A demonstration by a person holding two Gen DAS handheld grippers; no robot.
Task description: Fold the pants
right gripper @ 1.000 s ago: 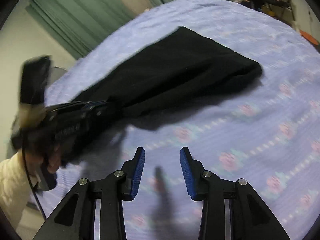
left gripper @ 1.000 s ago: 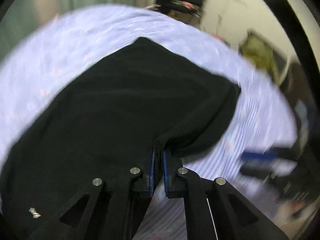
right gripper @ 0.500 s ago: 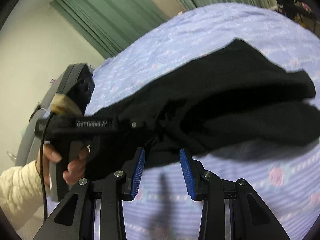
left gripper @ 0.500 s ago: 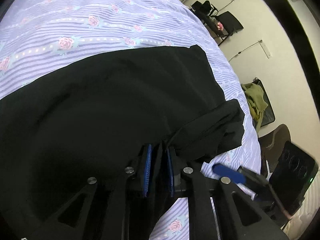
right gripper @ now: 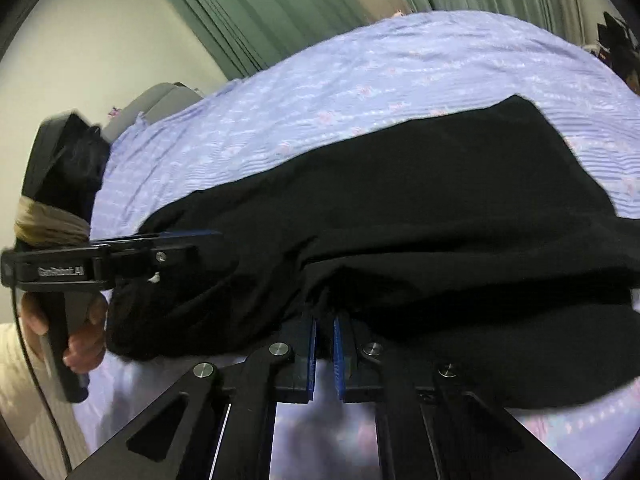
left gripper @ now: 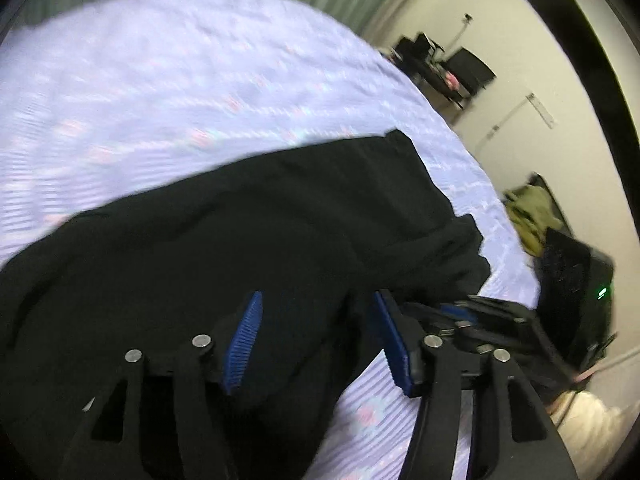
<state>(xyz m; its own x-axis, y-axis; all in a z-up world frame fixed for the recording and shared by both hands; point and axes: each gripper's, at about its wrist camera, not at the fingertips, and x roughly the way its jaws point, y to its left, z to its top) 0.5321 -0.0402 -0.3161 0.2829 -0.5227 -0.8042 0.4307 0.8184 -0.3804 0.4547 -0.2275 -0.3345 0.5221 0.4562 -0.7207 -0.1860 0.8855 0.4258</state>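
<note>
left gripper (left gripper: 316, 340): fingers spread wide, blue pads (left gripper: 243, 344) facing each other w/ a clear gap; nothing clamped. black pants (left gripper: 248, 240) lie under and between the pads; whether the pads touch the cloth can't be told. seen from right wrist view, this gripper (right gripper: 200, 236) comes in level from the left side, fingertips over the near-left end of the pants (right gripper: 400, 220). person's hand (right gripper: 80, 332) wraps the handle below, cream sleeve (right gripper: 24, 380) at the wrist, cable hanging down.

right gripper (right gripper: 325, 344): fingers nearly together, only a narrow slot between the blue pads (right gripper: 339, 360); a fold of the pants' near edge is pinched in that slot. points fwd and low along the bed. in left wrist view its body (left gripper: 480, 316) shows at the right, just beside the pants' near-right corner; view is motion-blurred.

pants: black, bunched and partly doubled over, lying across the near part of the bed (right gripper: 360, 80); far corner flat on the sheet, near edge lifted into the right fingers.

bed: lilac striped sheet (left gripper: 160, 80) w/ pink flower print.

surroundings: green curtains (right gripper: 280, 8); cream wall (left gripper: 540, 60); black chairs (left gripper: 452, 68); olive cloth (left gripper: 532, 212) on a dark stand.
</note>
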